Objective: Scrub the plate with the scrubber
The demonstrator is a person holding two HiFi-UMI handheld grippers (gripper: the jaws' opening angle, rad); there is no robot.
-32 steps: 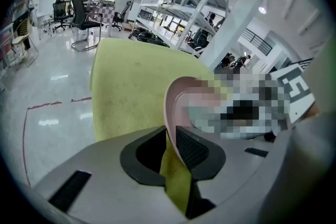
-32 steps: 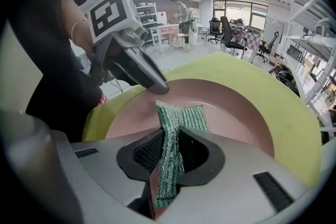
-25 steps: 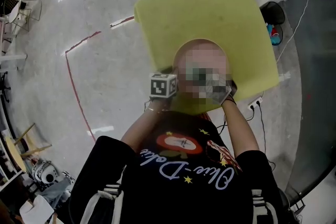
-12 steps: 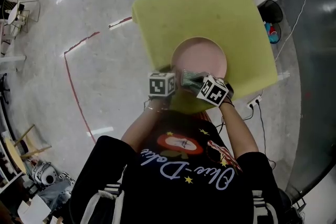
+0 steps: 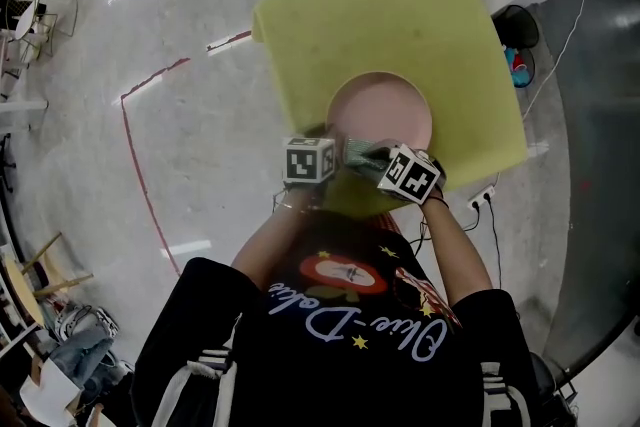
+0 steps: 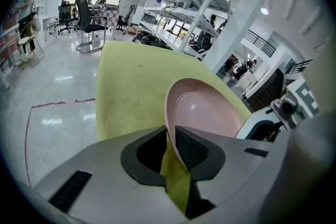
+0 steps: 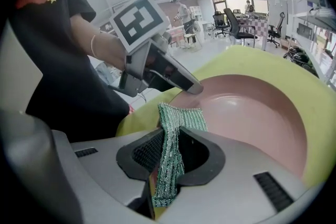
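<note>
A pink plate (image 5: 381, 107) lies on a yellow-green square table top (image 5: 400, 25). My left gripper (image 5: 332, 153) is shut on the plate's near rim; in the left gripper view the plate (image 6: 207, 110) rises on edge from between the left gripper (image 6: 172, 147) pads. My right gripper (image 5: 378, 158) is shut on a green woven scrubber (image 5: 360, 152) at the plate's near edge. In the right gripper view the scrubber (image 7: 177, 126) sticks out of the right gripper (image 7: 169, 157) toward the plate (image 7: 252, 107), close to the left gripper (image 7: 193, 88) tip on the rim.
Red tape (image 5: 140, 155) marks the grey floor left of the table. A power strip and cables (image 5: 485, 200) lie at the right. White shelving racks (image 6: 189, 2) and office chairs (image 6: 86, 23) stand beyond the table.
The right gripper with the scrubber has shifted slightly right at the plate's near edge. The left gripper keeps its hold on the rim.
</note>
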